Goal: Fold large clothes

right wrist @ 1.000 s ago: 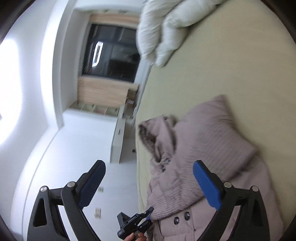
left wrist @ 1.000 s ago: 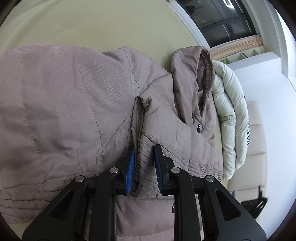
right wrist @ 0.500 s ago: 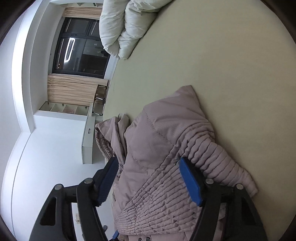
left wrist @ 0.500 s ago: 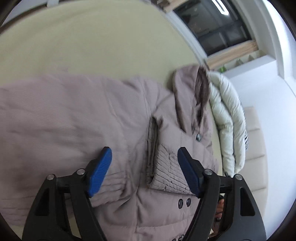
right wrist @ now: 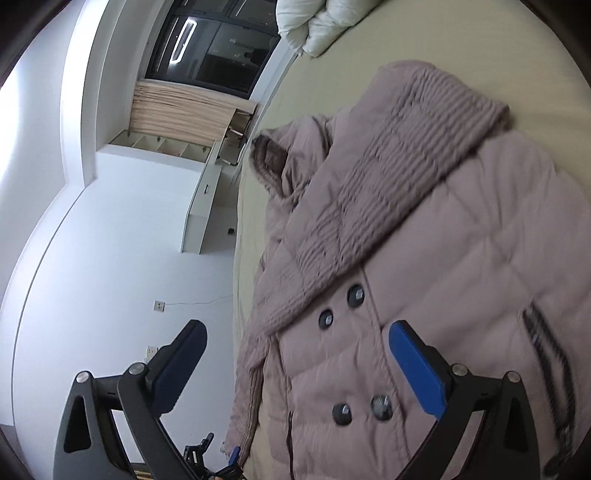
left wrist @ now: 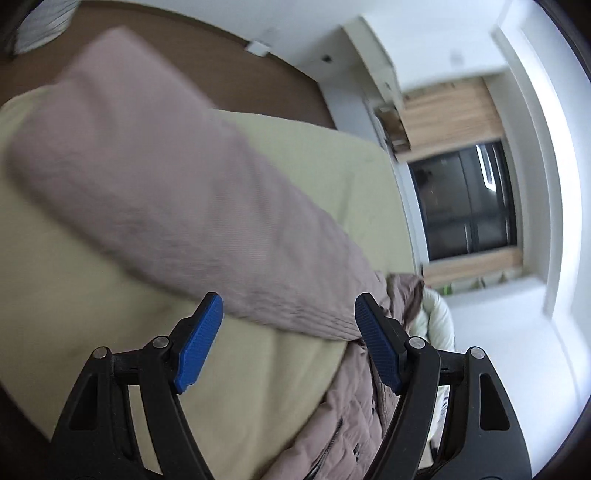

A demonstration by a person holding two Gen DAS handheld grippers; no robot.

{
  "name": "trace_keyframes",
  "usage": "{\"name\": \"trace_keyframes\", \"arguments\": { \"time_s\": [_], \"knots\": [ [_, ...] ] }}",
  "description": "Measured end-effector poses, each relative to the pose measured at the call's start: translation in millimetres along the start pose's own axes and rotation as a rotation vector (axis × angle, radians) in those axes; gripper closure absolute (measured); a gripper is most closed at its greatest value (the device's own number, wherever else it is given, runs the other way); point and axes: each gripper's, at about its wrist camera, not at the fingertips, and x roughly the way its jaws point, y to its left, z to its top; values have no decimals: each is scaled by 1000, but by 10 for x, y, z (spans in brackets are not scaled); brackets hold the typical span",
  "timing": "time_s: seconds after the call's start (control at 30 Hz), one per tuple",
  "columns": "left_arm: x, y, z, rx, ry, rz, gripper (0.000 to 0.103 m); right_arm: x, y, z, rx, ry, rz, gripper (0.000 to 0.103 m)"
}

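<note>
A mauve quilted coat [right wrist: 443, 258] with dark buttons lies front up on a pale yellow bed [right wrist: 369, 51]. One ribbed-cuff sleeve [right wrist: 369, 192] lies folded across its chest. In the left wrist view a blurred stretch of the coat [left wrist: 177, 184] runs diagonally over the bed [left wrist: 110, 332]. My left gripper [left wrist: 288, 347] is open and empty above it. My right gripper [right wrist: 299, 373] is open and empty above the coat's buttoned front near the bed edge.
A white duvet [right wrist: 317, 26] is bunched at the far end of the bed; it also shows in the left wrist view [left wrist: 436, 325]. A dark window [right wrist: 214, 48], wooden blind and white cabinets line the wall. The floor lies beside the bed.
My left gripper let go of the sleeve cuff, opened, and swung up and away over the coat. My right gripper stayed open and moved back over the buttoned front.
</note>
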Motion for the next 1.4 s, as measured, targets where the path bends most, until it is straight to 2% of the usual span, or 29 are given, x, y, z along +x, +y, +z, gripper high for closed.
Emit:
{"name": "trace_keyframes", "arguments": {
  "time_s": [0.17, 0.3, 0.43, 0.47, 0.53, 0.57, 0.63, 0.73, 0.83, 0.93, 1.07, 1.13, 1.2, 1.3, 1.4],
  "knots": [
    [-330, 478, -49, -140, -91, 3, 30, 22, 61, -491, 27, 57, 10, 1],
    [-292, 671, 9, -220, -116, -20, 30, 32, 90, -618, 30, 81, -9, 1],
    [-315, 745, 142, -265, -208, -36, 30, -47, 213, -764, -12, 83, -25, 1],
    [-310, 750, 178, -272, -223, -24, 37, -73, 235, -786, -23, 83, -28, 2],
    [-255, 738, 309, -277, -223, 11, 60, -78, 266, -852, -28, 85, -36, 4],
    [-255, 722, 336, -267, -222, 33, 77, -93, 260, -882, -28, 89, -36, 5],
    [-336, 650, 387, -222, -223, 54, 83, -116, 248, -923, -39, 99, -43, 10],
    [-472, 191, 346, 2, -248, 107, 85, -139, 205, -952, -60, 103, -67, 12],
    [-535, -314, 178, 217, -248, 119, 86, -198, 115, -939, -51, 90, -79, 14],
    [-449, -967, -230, 465, -231, 122, 86, -313, 9, -901, -30, 68, -77, 14],
    [-155, -1767, -1097, 799, -175, 95, 86, -449, -125, -829, -2, 48, -79, 14],
    [6, -2048, -1716, 992, -150, 98, 86, -488, -159, -768, 6, 42, -71, 14],
    [216, -2174, -2364, 1192, -95, 110, 86, -510, -172, -694, 6, 36, -62, 14],
    [547, -2147, -3088, 1371, -9, 147, 86, -492, -195, -601, 11, 39, -68, 14],
    [768, -2061, -3441, 1415, 54, 170, 86, -356, -256, -549, 37, 83, -92, 14]
  ]
}}
